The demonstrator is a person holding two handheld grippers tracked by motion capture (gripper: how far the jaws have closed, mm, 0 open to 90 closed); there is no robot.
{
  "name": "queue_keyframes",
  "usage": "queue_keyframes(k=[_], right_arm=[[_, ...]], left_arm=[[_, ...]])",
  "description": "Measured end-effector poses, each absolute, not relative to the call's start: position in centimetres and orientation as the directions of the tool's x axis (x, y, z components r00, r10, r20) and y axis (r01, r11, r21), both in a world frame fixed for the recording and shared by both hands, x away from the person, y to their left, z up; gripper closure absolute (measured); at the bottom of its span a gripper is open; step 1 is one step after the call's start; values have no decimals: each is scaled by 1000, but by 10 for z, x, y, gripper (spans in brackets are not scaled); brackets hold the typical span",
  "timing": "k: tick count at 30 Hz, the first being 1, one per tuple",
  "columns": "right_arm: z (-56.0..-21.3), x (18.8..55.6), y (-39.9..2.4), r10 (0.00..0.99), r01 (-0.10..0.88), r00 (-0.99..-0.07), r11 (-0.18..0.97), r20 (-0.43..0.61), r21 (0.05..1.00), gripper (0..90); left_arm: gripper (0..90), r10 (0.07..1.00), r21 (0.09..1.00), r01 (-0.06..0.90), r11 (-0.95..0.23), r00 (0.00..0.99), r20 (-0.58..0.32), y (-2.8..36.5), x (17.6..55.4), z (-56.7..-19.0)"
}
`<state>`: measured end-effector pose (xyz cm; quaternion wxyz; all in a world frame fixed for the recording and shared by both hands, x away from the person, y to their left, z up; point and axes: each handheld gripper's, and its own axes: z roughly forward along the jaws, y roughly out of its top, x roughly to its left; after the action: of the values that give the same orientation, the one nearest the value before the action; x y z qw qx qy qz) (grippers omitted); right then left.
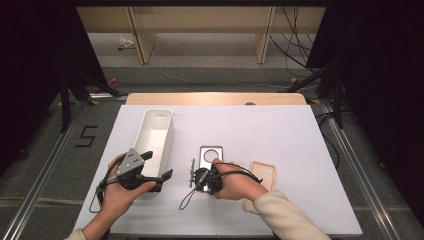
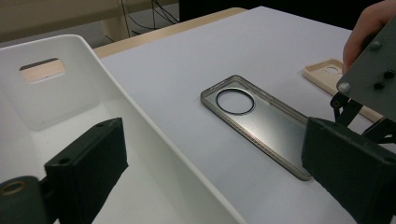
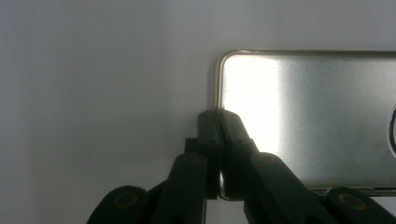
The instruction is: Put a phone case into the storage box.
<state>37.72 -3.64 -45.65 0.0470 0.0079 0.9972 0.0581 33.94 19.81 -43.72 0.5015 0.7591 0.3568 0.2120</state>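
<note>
The clear phone case [image 1: 210, 156] was laid flat on the white table cover [image 1: 280, 135], camera cut-out turned toward the far edge, and served as the landmark for everything else. Its near short edge was pinched by the right gripper [image 1: 207, 181]; in the right gripper view the two black jaws were seen pressed together over the thin rim of the case [image 3: 308, 112], one pad on the outside and one on the inside of the wall. The grip was probably taken at that edge because the flat back offered nothing to grasp, whereas the raised rim could be clamped from above.

Just left of the case, the white bin [image 1: 155, 140] was stood lengthwise with its handle slot at the far end. The left gripper [image 1: 150, 172] was held at the bin's near end with its jaws wide apart; in the left gripper view one jaw was seen inside the bin [image 2: 70, 107] and the other outside its wall, nearer the case, with nothing clamped. It was judged that the bin was being steadied or guarded so that it would stay put when something was dropped in.

To the right of the clear case, a beige phone case [image 1: 264, 175] was lain flat, partly covered by the right hand [image 1: 235, 182], untouched by either gripper.
</note>
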Motion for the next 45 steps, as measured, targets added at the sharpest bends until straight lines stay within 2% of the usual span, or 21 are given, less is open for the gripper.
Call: queue_keyframes(k=[8,17,24,36,45], right_arm=[[-456,378,-38,22,12,-996,993,-83,120,888],[-453,380,-45,53,39,-996,984,-73,172,891],[-441,382,-56,88,67,-994,957,-63,282,892],[-426,382,-81,150,115,-987,902,-52,416,892],[-416,383,-98,159,104,-985,865,-72,491,892]], left_arm=[[66,753,913,329,-242,657,-37,198,339,-437],[67,754,915,330,-234,655,-44,199,339,-437],[71,756,917,330,-223,652,-51,199,339,-436],[74,760,919,329,-215,647,-54,200,339,-436],[78,763,919,330,-214,645,-54,200,339,-437]])
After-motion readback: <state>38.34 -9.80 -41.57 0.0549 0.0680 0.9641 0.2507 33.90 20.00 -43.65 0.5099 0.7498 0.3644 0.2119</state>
